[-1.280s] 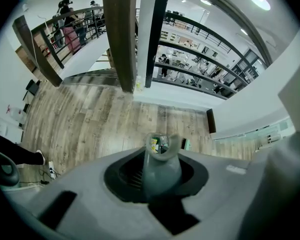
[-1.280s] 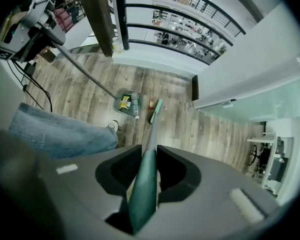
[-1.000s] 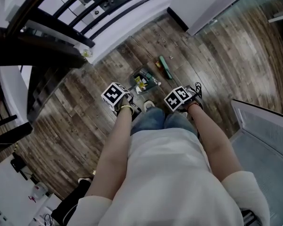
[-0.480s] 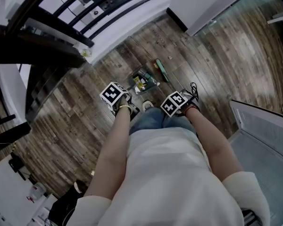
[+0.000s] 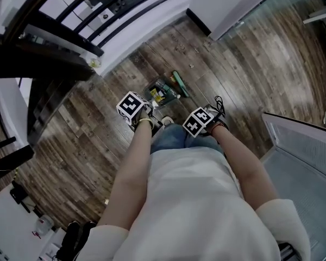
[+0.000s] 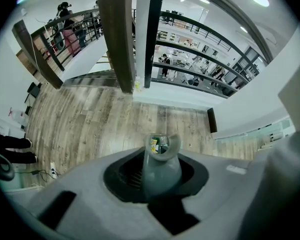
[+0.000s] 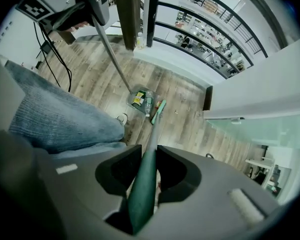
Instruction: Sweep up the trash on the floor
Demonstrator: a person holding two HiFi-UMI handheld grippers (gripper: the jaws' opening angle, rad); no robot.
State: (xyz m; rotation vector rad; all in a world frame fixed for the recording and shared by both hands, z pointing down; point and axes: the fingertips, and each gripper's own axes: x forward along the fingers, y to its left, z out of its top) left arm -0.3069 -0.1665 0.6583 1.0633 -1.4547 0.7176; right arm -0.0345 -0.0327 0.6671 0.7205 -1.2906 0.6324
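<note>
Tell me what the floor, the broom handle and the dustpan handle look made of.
Floor: wood or wood-look laminate, matte; plank seams, streaky grain. Broom handle: smooth dark green, plastic or painted metal, unclear. Dustpan handle: smooth grey hollow tube, probably plastic.

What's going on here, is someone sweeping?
Yes. A standing person is sweeping a wooden floor with two hand-held grippers. The left gripper has its jaws shut on the dustpan handle. The dustpan rests on the floor ahead of the person's feet, with trash already in it. The right gripper is shut on the broom handle, and the green broom head sits on the floor right beside the dustpan.
</note>
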